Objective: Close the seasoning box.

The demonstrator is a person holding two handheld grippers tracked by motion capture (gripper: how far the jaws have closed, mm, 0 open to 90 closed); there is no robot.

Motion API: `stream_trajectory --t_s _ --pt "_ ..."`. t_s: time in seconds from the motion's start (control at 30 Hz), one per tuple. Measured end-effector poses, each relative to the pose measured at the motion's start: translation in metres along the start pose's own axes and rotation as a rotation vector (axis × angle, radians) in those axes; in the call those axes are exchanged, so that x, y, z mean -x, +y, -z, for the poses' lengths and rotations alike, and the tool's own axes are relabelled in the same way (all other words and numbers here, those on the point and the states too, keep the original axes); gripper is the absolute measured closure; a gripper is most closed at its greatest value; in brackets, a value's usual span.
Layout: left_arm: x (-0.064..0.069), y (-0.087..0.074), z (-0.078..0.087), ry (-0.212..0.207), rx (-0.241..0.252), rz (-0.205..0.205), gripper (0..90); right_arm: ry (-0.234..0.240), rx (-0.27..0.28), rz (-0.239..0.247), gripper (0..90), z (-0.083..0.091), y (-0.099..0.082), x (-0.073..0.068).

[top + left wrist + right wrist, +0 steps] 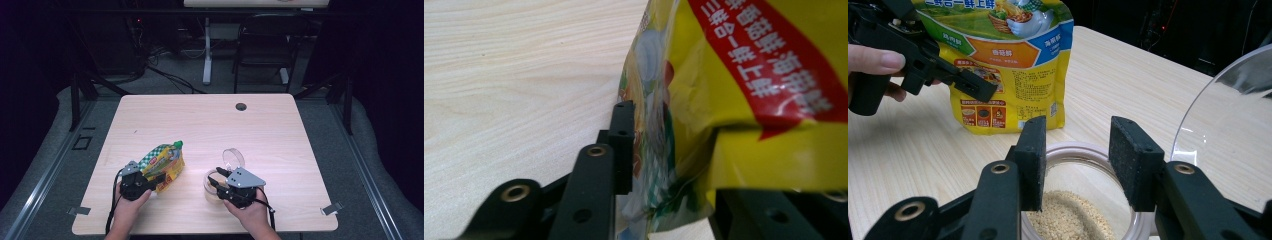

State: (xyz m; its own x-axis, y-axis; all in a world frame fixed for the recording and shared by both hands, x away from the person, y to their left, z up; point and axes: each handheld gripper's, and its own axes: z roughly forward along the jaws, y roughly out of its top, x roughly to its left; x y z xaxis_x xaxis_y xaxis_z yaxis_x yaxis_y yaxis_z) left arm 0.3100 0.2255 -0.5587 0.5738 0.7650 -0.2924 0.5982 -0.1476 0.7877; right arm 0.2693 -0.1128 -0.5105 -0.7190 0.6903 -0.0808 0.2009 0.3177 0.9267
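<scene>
On the light wood tabletop (280, 125) there's a yellow seasoning pouch (164, 165) with a green checked top lying tilted at the person's left, and a clear jar (212, 187) of tan granules just right of it. Left tool (150, 181) has the pouch's bottom edge between its jaws; in the left gripper view the one jaw I can see well looks right up against the foil, but the other is hidden behind the bag, so I honestly can't tell if it's clamped or loose. Right tool (1075, 160) sits at the jar (1083, 200), jaws spread either side of the rim with a gap, not squeezing anything. Round clear lid (233, 157) stands just behind the jar.
</scene>
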Motion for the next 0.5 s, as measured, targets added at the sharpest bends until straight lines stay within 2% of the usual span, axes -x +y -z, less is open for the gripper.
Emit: stream_trajectory --t_s 0.13,0.23,0.37,0.5 --pt "-0.001 -0.0011 0.003 -0.008 0.014 0.01 62.4 0.009 -0.002 -0.003 59.3 -0.0017 0.0006 -0.0003" --pt "0.0002 -0.0004 0.0038 -0.034 0.016 0.01 58.2 0.011 -0.006 -0.006 59.1 -0.0018 0.001 0.0004" --pt "0.0035 0.0002 0.005 -0.036 0.032 -0.009 51.0 0.036 -0.012 -0.044 59.7 -0.0017 0.0021 0.0023" --pt "0.0035 -0.0007 0.0059 -0.041 0.036 0.0 47.5 0.052 -0.015 -0.054 59.7 -0.0006 0.003 0.0023"
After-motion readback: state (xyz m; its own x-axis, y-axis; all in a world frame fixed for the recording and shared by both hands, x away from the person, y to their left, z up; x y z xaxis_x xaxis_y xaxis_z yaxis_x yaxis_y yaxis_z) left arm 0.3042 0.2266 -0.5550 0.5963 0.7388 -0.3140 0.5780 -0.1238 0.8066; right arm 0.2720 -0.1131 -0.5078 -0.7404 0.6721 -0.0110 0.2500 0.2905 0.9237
